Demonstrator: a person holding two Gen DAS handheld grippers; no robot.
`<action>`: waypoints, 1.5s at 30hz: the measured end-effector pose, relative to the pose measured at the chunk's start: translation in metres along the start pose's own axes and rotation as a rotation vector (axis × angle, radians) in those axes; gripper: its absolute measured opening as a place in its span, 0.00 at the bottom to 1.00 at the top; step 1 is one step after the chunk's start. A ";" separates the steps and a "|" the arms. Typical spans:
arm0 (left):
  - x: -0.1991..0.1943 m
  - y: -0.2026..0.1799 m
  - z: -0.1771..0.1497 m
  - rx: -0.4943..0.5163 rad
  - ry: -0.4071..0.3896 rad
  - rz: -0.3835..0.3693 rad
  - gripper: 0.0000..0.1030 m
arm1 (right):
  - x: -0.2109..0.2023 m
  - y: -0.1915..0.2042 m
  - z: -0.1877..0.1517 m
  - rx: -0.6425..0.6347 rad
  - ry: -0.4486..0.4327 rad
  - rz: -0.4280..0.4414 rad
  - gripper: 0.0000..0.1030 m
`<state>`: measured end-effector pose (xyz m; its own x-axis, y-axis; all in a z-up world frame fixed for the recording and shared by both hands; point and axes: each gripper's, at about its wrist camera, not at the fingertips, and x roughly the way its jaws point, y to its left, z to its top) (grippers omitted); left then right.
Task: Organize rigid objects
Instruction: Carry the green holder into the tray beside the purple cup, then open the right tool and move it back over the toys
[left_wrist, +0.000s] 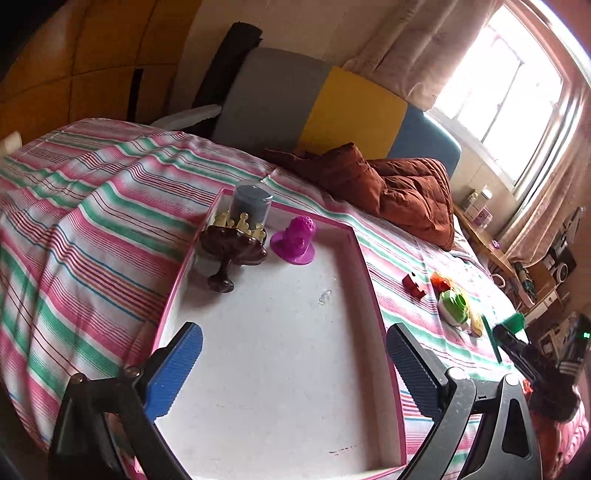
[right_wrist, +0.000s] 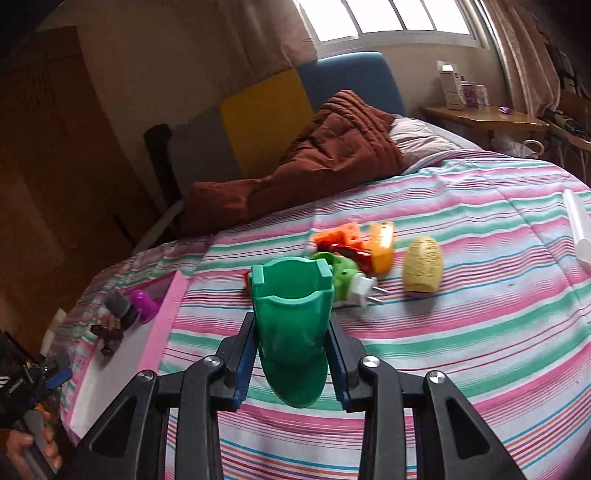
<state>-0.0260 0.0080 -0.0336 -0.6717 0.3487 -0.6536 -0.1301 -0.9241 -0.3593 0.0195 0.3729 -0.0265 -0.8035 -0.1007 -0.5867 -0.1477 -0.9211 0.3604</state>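
Note:
A pink-rimmed white tray lies on the striped bed. At its far end stand a brown pedestal dish, a clear cup with pale chess pieces beside it, and a magenta toy. My left gripper is open and empty above the tray's near half. My right gripper is shut on a green plastic cup-like piece, held above the bedspread right of the tray. Loose toys lie beyond: a light green toy, a white plug, an orange block, an orange cup, a yellow corn piece.
A brown quilt is heaped at the head of the bed by the grey, yellow and blue headboard. A wooden bedside table with boxes stands by the window. A white tube lies at the bed's right.

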 end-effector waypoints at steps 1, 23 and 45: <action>-0.001 0.000 -0.001 0.002 -0.001 0.001 0.98 | 0.002 0.011 0.000 -0.011 0.007 0.022 0.34; -0.017 0.037 -0.002 -0.075 -0.033 0.054 0.99 | 0.132 0.206 0.001 -0.177 0.223 0.083 0.34; -0.014 0.048 -0.001 -0.119 -0.021 0.049 0.99 | 0.137 0.187 0.010 -0.126 0.186 -0.021 0.41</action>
<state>-0.0217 -0.0409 -0.0423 -0.6901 0.2992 -0.6590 -0.0102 -0.9145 -0.4045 -0.1241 0.1907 -0.0324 -0.6791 -0.1381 -0.7209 -0.0807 -0.9621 0.2603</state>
